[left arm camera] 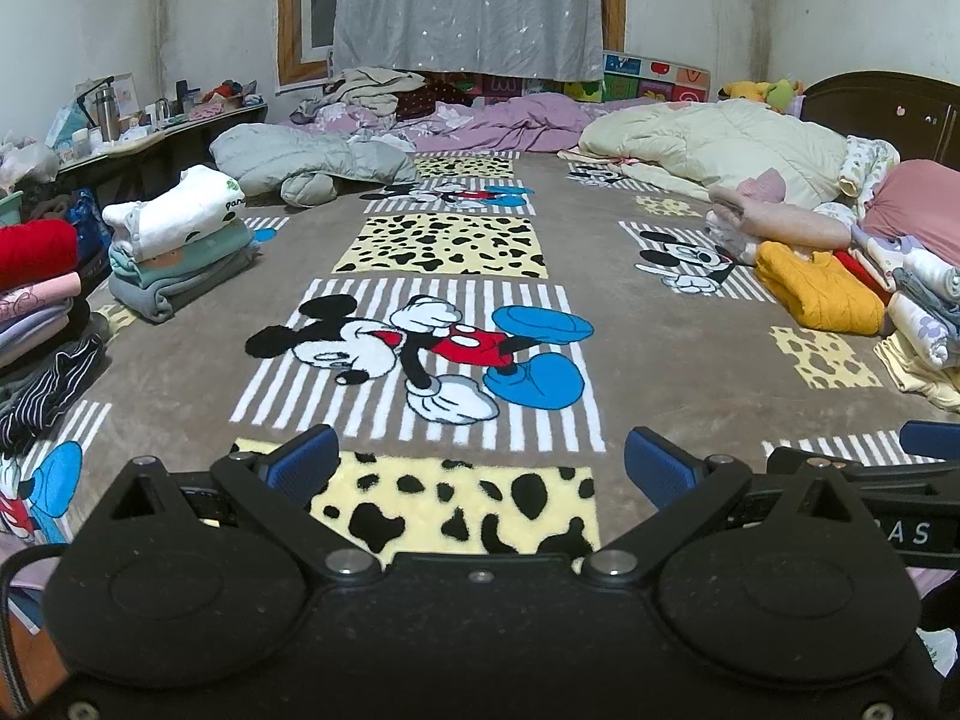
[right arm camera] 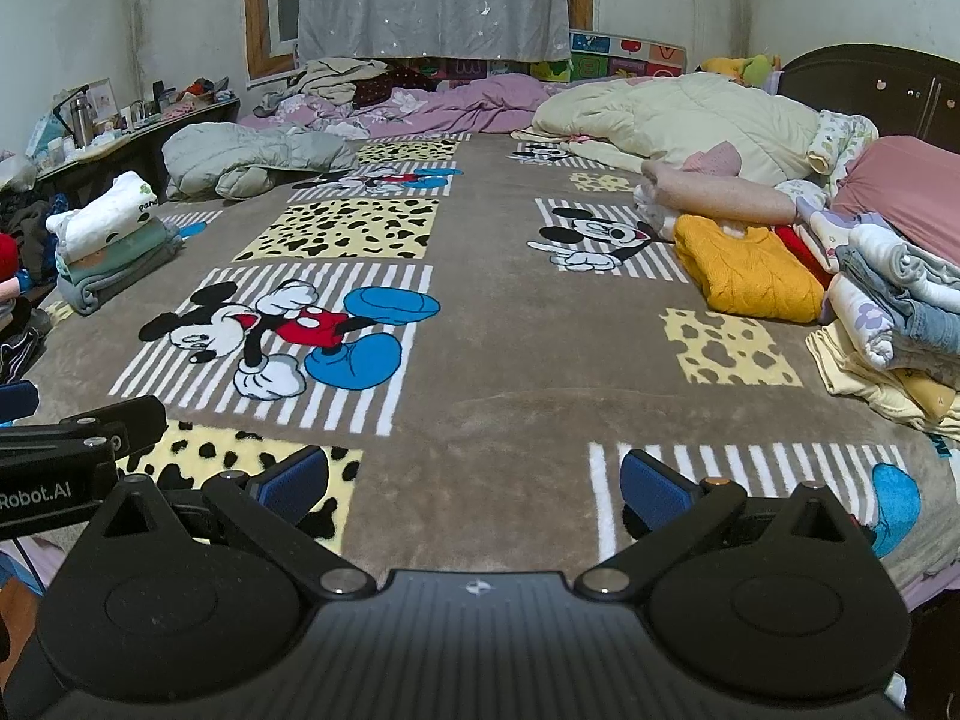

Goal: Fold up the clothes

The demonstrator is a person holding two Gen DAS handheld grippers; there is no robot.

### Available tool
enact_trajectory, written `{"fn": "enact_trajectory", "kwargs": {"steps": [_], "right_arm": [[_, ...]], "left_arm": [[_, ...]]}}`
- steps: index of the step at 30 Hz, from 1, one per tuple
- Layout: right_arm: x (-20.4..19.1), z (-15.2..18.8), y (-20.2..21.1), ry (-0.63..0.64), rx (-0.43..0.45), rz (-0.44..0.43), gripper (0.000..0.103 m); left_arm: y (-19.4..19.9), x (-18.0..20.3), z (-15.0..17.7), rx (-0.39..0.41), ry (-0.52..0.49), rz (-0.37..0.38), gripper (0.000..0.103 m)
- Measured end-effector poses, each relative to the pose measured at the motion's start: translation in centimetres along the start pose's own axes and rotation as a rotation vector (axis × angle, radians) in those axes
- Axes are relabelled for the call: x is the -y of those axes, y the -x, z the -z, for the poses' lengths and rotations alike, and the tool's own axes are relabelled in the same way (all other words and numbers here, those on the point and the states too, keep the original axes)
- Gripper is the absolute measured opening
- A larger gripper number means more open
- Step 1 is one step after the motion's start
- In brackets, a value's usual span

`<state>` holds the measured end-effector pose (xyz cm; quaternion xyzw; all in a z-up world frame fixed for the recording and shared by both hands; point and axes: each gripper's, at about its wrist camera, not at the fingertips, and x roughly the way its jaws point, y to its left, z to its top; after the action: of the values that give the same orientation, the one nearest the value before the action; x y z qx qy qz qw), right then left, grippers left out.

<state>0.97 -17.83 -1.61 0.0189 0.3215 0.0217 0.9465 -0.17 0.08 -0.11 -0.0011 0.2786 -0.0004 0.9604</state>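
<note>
My left gripper (left arm camera: 480, 468) is open, its blue pads wide apart over the cartoon-mouse blanket (left arm camera: 468, 246), holding nothing. My right gripper (right arm camera: 474, 486) is open too, low over the same blanket (right arm camera: 510, 348), empty. Each gripper shows at the other view's edge. A heap of unfolded clothes (right arm camera: 888, 294) lies at the right, with a mustard knit sweater (right arm camera: 750, 276) and a pink garment (right arm camera: 720, 192) in front. Folded stacks sit at the left: one topped by a white garment (left arm camera: 174, 216), another with a red piece (left arm camera: 36, 252) on top.
A grey puffy jacket (left arm camera: 300, 156) lies at the back left, a cream quilt (left arm camera: 720, 144) and purple bedding (left arm camera: 510, 120) at the back. A cluttered side table (left arm camera: 120, 126) stands left, a dark wooden headboard (right arm camera: 870, 84) right. A grey curtain (left arm camera: 468, 6) hangs behind.
</note>
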Motion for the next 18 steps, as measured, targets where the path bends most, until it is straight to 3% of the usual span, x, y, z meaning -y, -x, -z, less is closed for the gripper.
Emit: {"fn": "enact_trajectory", "kwargs": {"steps": [18], "right_arm": [[0.2, -0.1, 0.03, 0.001, -0.003, 0.004, 0.103]], "left_arm": [[-0.12, -0.02, -0.16, -0.004, 0.002, 0.001, 0.103]]}}
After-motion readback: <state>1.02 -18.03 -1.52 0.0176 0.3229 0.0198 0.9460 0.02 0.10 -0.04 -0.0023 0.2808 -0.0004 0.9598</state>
